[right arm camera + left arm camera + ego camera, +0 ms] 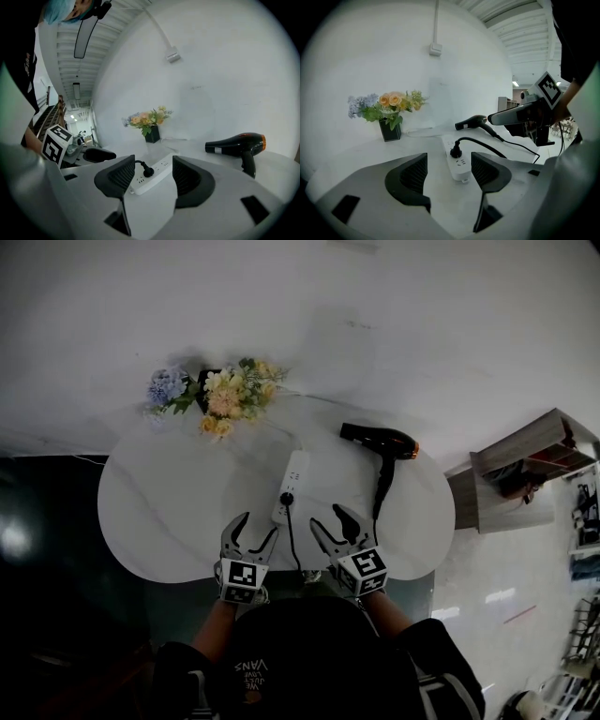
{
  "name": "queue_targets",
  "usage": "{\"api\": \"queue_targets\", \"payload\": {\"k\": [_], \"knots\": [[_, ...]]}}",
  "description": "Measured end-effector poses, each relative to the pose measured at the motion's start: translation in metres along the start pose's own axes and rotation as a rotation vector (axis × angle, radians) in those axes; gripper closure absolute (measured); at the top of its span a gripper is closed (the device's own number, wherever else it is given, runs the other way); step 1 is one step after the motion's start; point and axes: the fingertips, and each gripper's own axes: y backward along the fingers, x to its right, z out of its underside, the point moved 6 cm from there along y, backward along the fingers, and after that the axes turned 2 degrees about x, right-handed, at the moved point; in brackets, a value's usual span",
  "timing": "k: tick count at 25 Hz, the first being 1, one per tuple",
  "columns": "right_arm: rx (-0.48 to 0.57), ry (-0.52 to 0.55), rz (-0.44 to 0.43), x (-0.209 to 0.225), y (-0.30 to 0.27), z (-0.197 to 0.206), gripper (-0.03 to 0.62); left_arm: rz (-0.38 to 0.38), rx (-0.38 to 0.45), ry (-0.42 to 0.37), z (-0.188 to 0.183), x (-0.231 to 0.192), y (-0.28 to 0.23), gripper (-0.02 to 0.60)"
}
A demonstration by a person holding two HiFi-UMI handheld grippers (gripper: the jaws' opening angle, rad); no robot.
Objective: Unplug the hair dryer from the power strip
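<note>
Soft, even light fills the room. The white table and the wall ahead of both grippers look bright and almost washed out. A ceiling strip light glows far off to the left of the right gripper. Shadows are faint: a pale one lies under the hair dryer, and a soft smudge sits behind the flowers. To the left of the left gripper the floor is dark, with one hazy glare patch. Both gripper views are fisheye, with black corners and bowed lines. The jaws close to the lens look soft, while the power strip beyond them is sharper.
</note>
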Motion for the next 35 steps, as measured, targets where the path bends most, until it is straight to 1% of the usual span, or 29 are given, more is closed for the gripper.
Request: {"api": "queue_targets", "payload": {"k": [4, 9, 11, 15, 22, 24, 28, 31, 35], "knots": [[-0.032, 0.015, -0.037, 0.010, -0.011, 0.006, 0.365, -0.025, -0.045, -0.018, 0.005, 0.000, -0.015, 0.285], [-0.060, 0.041, -0.088, 0.016, -0.023, 0.012, 0.364, 0.002, -0.098, -0.027, 0.014, 0.010, -0.038, 0.253], [-0.067, 0.055, -0.110, 0.018, -0.028, 0.015, 0.362, 0.011, -0.114, -0.045, 0.019, 0.015, -0.045, 0.248], [-0.094, 0.095, -0.165, 0.020, -0.038, 0.019, 0.362, 0.018, -0.130, -0.090, 0.023, 0.025, -0.056, 0.247], [-0.133, 0.150, -0.235, 0.028, -0.054, 0.024, 0.362, 0.001, -0.168, -0.104, 0.031, 0.034, -0.076, 0.247], [-0.142, 0.168, -0.264, 0.028, -0.059, 0.025, 0.362, -0.005, -0.186, -0.095, 0.033, 0.036, -0.081, 0.249], [-0.159, 0.215, -0.331, 0.025, -0.070, 0.027, 0.362, -0.032, -0.222, -0.051, 0.037, 0.037, -0.087, 0.252], [-0.174, 0.257, -0.380, 0.023, -0.079, 0.031, 0.362, -0.044, -0.236, -0.049, 0.040, 0.036, -0.089, 0.298], [-0.189, 0.330, -0.456, 0.017, -0.091, 0.037, 0.364, -0.049, -0.230, -0.048, 0.041, 0.036, -0.090, 0.304]]}}
